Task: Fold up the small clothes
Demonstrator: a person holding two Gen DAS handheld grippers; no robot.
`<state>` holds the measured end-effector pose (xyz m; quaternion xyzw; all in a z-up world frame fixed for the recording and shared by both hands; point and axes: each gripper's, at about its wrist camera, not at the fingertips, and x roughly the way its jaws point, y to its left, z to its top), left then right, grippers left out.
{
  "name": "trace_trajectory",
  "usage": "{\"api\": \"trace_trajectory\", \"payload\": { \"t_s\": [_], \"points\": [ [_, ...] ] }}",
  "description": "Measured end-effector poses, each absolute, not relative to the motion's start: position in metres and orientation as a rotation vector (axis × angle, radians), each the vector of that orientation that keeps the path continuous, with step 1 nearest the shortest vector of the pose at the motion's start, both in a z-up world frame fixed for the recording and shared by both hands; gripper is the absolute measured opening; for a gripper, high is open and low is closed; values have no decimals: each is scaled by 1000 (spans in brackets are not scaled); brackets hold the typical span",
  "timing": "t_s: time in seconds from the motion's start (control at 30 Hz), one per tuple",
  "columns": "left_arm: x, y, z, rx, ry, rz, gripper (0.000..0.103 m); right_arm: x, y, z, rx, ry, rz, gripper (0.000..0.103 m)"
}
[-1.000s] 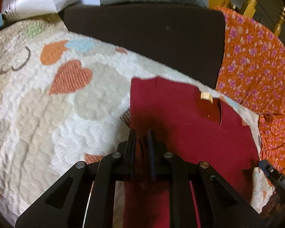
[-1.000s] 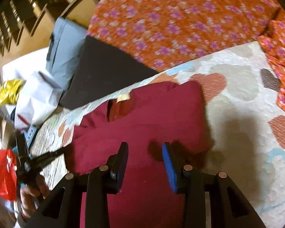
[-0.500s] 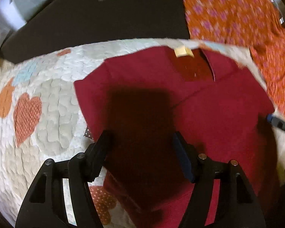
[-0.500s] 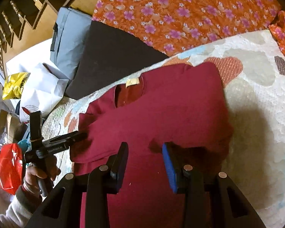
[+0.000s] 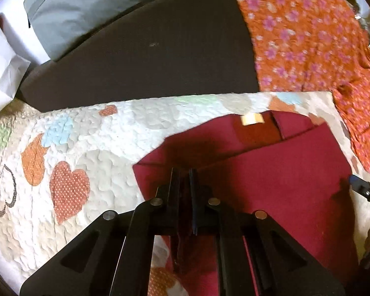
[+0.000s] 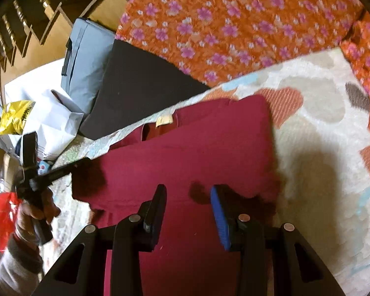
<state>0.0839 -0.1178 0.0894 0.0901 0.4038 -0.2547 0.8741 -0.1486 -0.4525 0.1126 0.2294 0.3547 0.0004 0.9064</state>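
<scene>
Home bedroom; heart-patterned quilt [image 5: 91, 143], wooden bedframe [image 6: 37, 19].

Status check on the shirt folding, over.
Left claw shut on maroon shirt edge. Right claw open over shirt. Shirt partly folded on quilt. Nothing blocking.

The left gripper [image 5: 184, 175] at lower centre has just closed, pinching a fold of the red shirt [image 5: 271, 180]. The shirt lies on a heart-patterned quilt [image 5: 86, 148], its tag [image 5: 252, 119] toward upper right.
</scene>
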Motion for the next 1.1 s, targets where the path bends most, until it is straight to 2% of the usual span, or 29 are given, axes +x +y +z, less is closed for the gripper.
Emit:
{"api": "trace_trajectory", "payload": {
  "t_s": [0.13, 0.27, 0.37, 0.43, 0.5, 0.57, 0.6, 0.63, 0.7, 0.9, 0.97, 1.03, 1.1],
  "points": [
    [87, -120, 62, 201, 907, -503, 6, -140, -450, 114, 361, 725, -60, 36],
    [84, -116, 44, 196, 930, -468, 8, -123, -456, 90, 337, 842, -106, 35],
    [84, -109, 50, 152, 942, -465, 9, -127, -457, 91, 335, 846, -115, 35],
    [75, -100, 57, 138, 924, -461, 17, -134, -450, 105, 295, 798, -132, 35],
    [63, -95, 60, 135, 913, -455, 19, -141, -443, 117, 235, 741, -152, 39],
    [50, -87, 60, 113, 918, -454, 19, -136, -440, 113, 188, 769, -173, 43],
    [42, -82, 58, 90, 930, -454, 19, -125, -440, 98, 181, 851, -204, 43],
    [38, -78, 56, 70, 942, -452, 19, -119, -441, 85, 184, 904, -231, 43],
    [24, -70, 52, 21, 975, -460, 19, -121, -450, 72, 206, 884, -261, 45],
    [-33, -41, 42, -47, 1064, -456, 19, -162, -465, 108, 340, 840, -253, 45],
    [-52, -35, 43, -53, 1074, -448, 25, -182, -465, 117, 372, 840, -218, 46],
    [-74, -29, 45, -76, 1083, -454, 39, -205, -458, 115, 386, 878, -203, 47],
    [-93, -24, 49, -113, 1081, -448, 48, -219, -449, 105, 377, 939, -194, 47]
  ]
}}
